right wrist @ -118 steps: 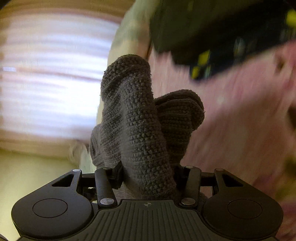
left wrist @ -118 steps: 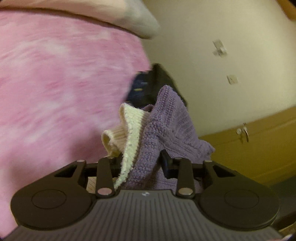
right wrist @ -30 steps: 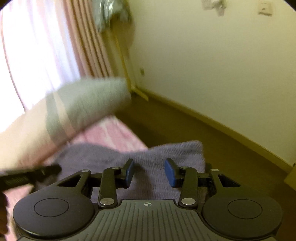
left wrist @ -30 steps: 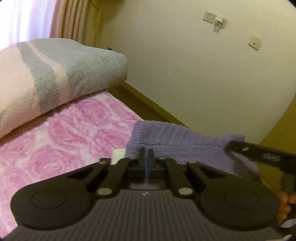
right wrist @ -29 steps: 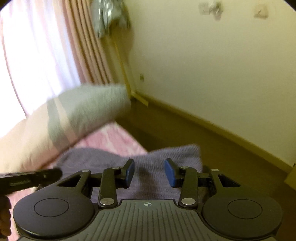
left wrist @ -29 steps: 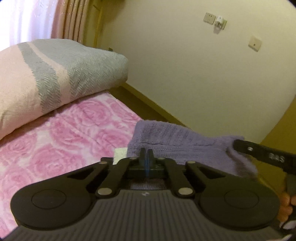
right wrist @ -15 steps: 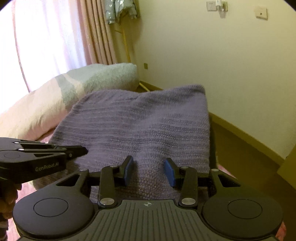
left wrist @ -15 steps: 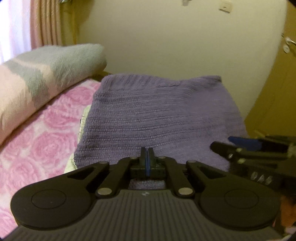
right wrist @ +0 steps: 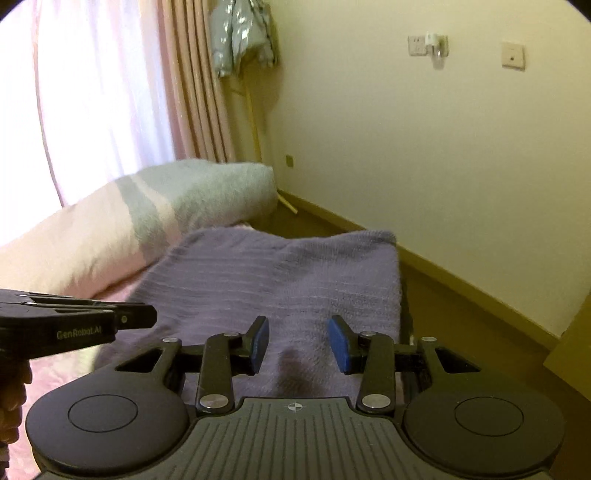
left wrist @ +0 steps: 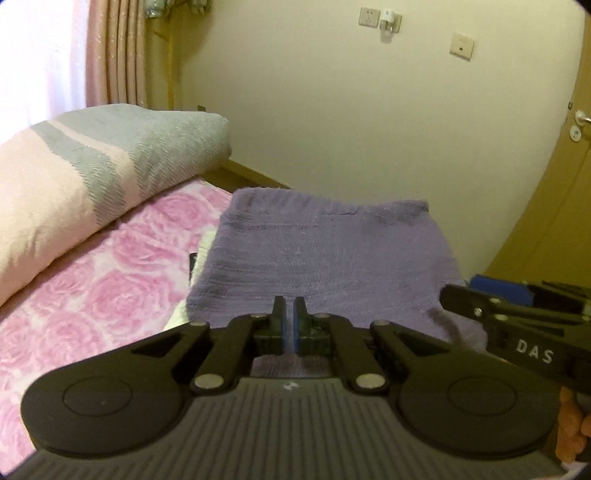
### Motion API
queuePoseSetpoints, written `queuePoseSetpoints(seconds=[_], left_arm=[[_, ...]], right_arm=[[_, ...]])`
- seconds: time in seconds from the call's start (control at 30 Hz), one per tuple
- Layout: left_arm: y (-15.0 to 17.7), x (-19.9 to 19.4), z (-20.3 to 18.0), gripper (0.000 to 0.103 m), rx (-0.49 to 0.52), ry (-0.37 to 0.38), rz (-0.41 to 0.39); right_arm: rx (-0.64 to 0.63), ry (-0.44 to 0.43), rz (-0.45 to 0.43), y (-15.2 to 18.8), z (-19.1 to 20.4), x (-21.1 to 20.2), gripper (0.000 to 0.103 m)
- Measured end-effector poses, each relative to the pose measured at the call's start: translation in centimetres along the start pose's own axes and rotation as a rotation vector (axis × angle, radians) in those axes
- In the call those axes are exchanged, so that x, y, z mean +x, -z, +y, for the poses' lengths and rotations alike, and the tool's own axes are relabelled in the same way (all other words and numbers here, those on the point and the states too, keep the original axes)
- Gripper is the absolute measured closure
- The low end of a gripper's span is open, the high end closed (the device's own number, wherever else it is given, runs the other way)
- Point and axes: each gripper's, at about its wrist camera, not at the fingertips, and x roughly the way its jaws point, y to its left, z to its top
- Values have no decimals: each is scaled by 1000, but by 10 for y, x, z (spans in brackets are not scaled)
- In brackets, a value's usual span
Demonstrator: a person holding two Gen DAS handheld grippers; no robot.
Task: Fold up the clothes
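- folded purple knitted sweater [left wrist: 328,254] lies flat on the pink rose-patterned bedspread [left wrist: 110,295], near the cream wall [left wrist: 332,110].
- left gripper [left wrist: 290,325]: jaws pressed together, empty.
- right gripper [right wrist: 298,345]: jaws apart, holding nothing, above the sweater.
- grey-and-pink striped folded quilt [left wrist: 92,162] beside pink curtains [right wrist: 192,81].

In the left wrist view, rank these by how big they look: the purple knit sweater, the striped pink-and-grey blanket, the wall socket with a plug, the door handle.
1. purple knit sweater and striped blanket: similar, and the blanket is cut off by the frame edge, so unranked.
2. wall socket with a plug.
3. door handle, partly cut off.
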Motion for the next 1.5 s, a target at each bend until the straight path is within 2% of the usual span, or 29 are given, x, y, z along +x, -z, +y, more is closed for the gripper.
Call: queuePoseSetpoints(seconds=[0.13, 0.2, 0.33, 0.47, 0.5, 0.57, 0.63, 0.73, 0.83, 0.93, 1.1, 1.27, 1.37, 1.5], left_arm=[[19, 16, -2, 100, 34, -22, 39], [25, 20, -3, 99, 52, -37, 38], [16, 7, 1, 99, 33, -28, 55], [12, -32, -2, 97, 62, -41, 81], [13, -44, -2, 94, 55, -40, 90], [15, -71, -3, 83, 25, -37, 115], [17, -99, -3, 79, -4, -34, 137], [19, -138, -5, 71, -43, -19, 169], [20, -176, -9, 66, -52, 0, 186], [21, -208, -15, 60, -25, -22, 196], [21, -247, -19, 60, 6, -96, 202], [26, -281, -16, 57, -10, -126, 174], [33, -294, -16, 57, -28, -142, 192], [41, -308, -18, 57, -23, -162, 216]], right_arm=[[-12, 35, 71, 24, 11, 13, 62], [-77, 54, 69, 35, 19, 22, 62], [-75, 68, 88, 23, 23, 16, 62], [51, 61, 119, 20, 20, -25, 62], [82, 62, 129, 21, 21, -36, 62], [123, 72, 162, 26, 30, -60, 62], [157, 76, 200, 30, 38, -84, 62], [185, 75, 245, 32, 52, -118, 62], [170, 74, 246, 28, 67, -152, 62], [157, 83, 233, 22, 82, -182, 62], [151, 109, 220, 10, 101, -218, 62], [147, 129, 182, 7, 117, -254, 62], [145, 125, 171, 12, 122, -269, 62], [169, 109, 199, 18, 123, -280, 62]])
